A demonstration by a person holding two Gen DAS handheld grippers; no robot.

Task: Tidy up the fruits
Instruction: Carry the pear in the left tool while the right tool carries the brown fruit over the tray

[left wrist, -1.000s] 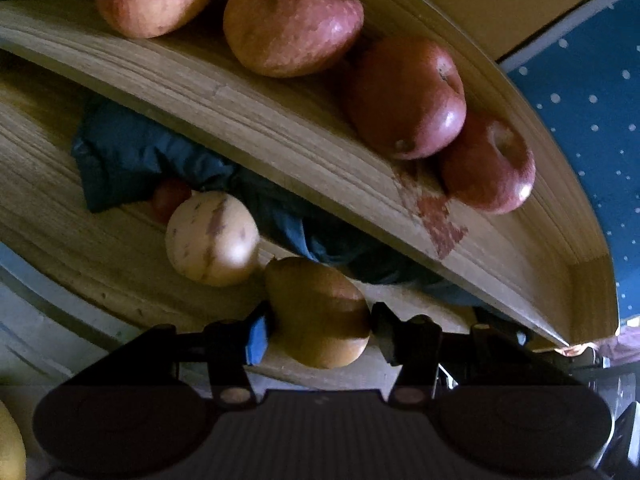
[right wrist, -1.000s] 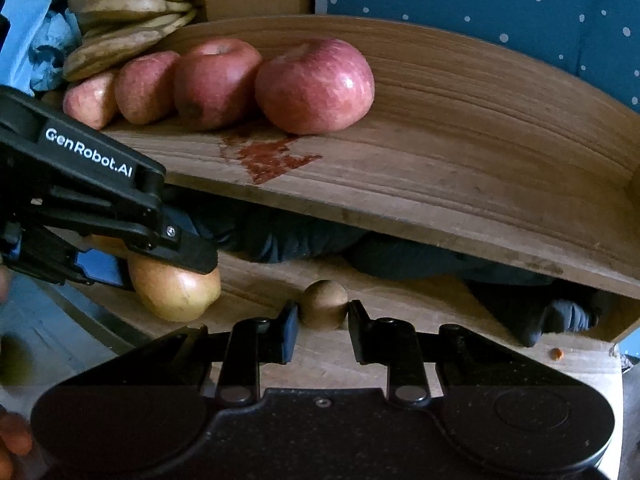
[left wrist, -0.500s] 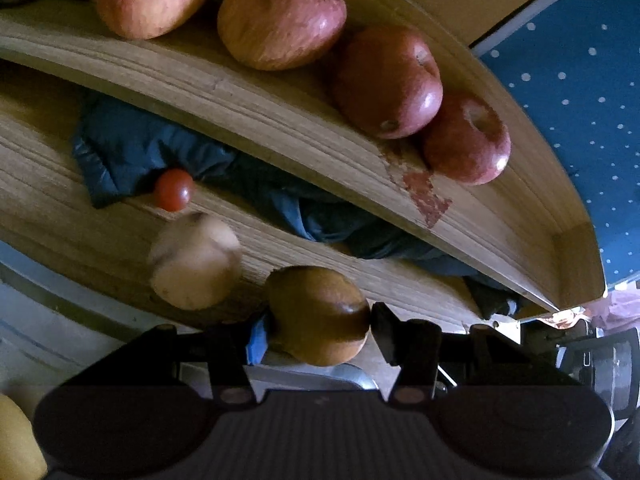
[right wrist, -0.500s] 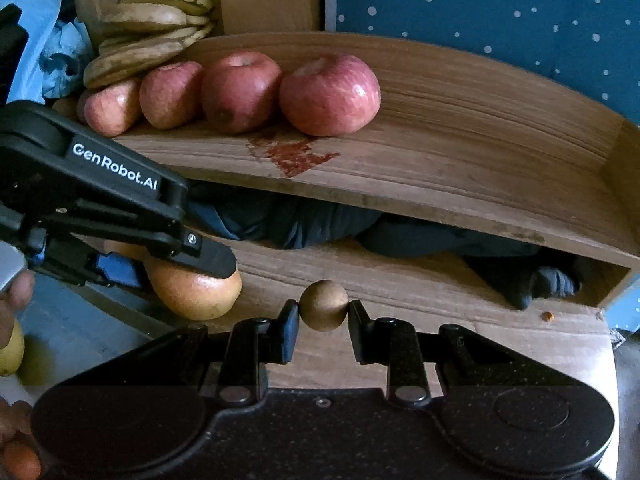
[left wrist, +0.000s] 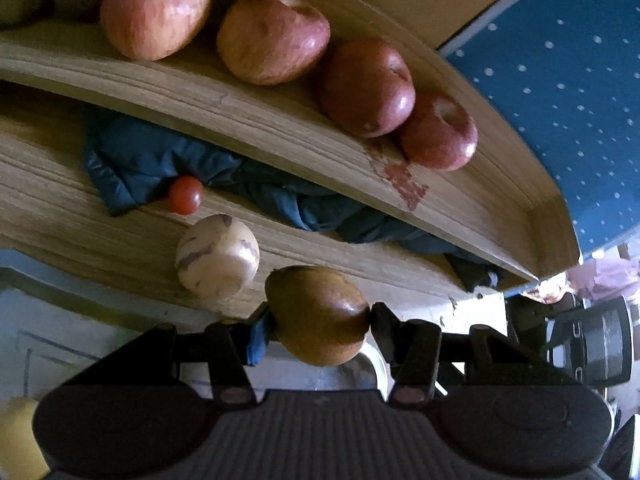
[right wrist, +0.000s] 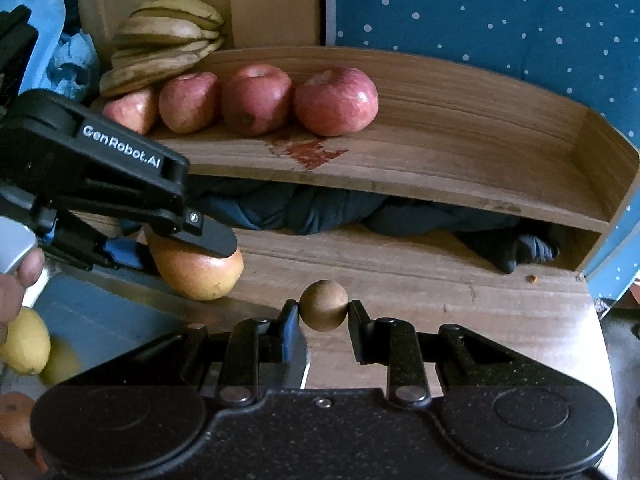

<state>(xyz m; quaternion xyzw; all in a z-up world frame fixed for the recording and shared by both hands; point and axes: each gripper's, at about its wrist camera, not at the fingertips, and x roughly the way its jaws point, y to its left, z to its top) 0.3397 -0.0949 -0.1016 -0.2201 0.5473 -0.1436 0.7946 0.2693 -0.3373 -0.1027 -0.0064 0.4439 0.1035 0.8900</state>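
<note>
Now left tongs (left wrist: 320, 316) pinch pear (left wrist: 318, 314) — right tongs (right wrist: 324, 312) pinch longan (right wrist: 324, 305).

You have four red apples (right wrist: 260, 100) in a row on the upper wooden shelf (right wrist: 460, 148), left end, with the brown-streaked bananas (right wrist: 164, 46) behind them.

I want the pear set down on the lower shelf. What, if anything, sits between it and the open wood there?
The left gripper holds the pear at the lower shelf's front edge. A pale round fruit and a small red fruit lie to one side; the dark cloth fills the back. Nothing visible blocks the bare wood.
</note>
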